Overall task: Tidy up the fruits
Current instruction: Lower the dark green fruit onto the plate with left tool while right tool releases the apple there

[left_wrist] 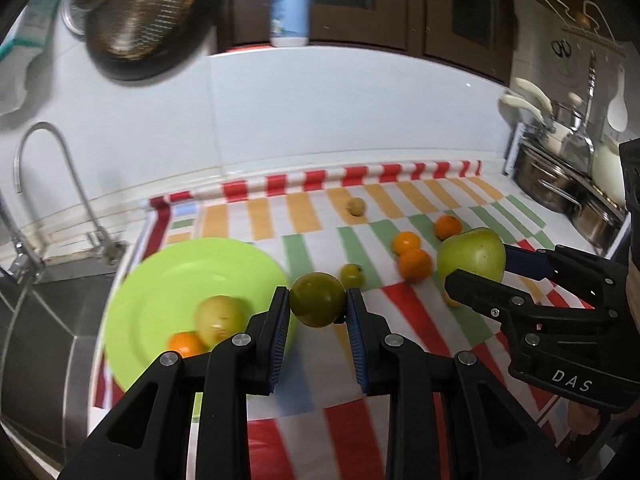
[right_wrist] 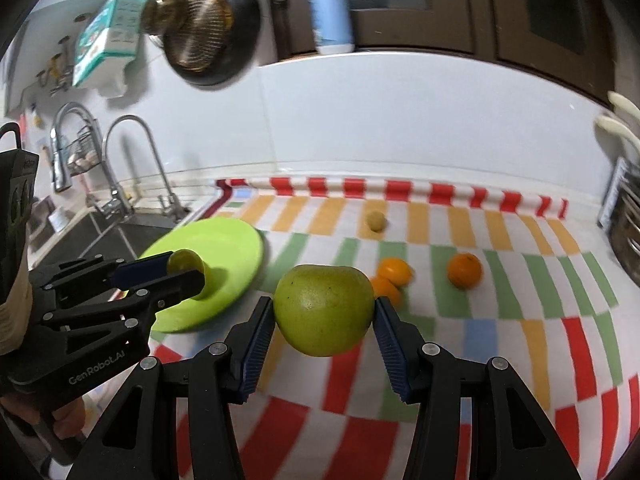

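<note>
Above the checked cloth (left_wrist: 320,432) on the table, both grippers point forward and downward, each carrying a fruit clear of the surface. The left gripper (left_wrist: 318,306) is clamped narrowly on a small dark-green fruit (left_wrist: 317,299), just right of the green plate (left_wrist: 168,280). The right gripper (right_wrist: 324,314) grips a larger green apple (right_wrist: 324,310) between its blue pads (right_wrist: 256,356), to the right of the left one. The plate holds a yellow-green fruit (left_wrist: 219,318) and an orange (left_wrist: 185,343). Three more oranges (left_wrist: 415,265) and two small yellowish fruits (left_wrist: 351,275) lie loose on the cloth. A sink with taps (right_wrist: 132,160) sits left of the table; pots (left_wrist: 552,176) stand at the right; a pan (right_wrist: 208,28) hangs on the white wall.
</note>
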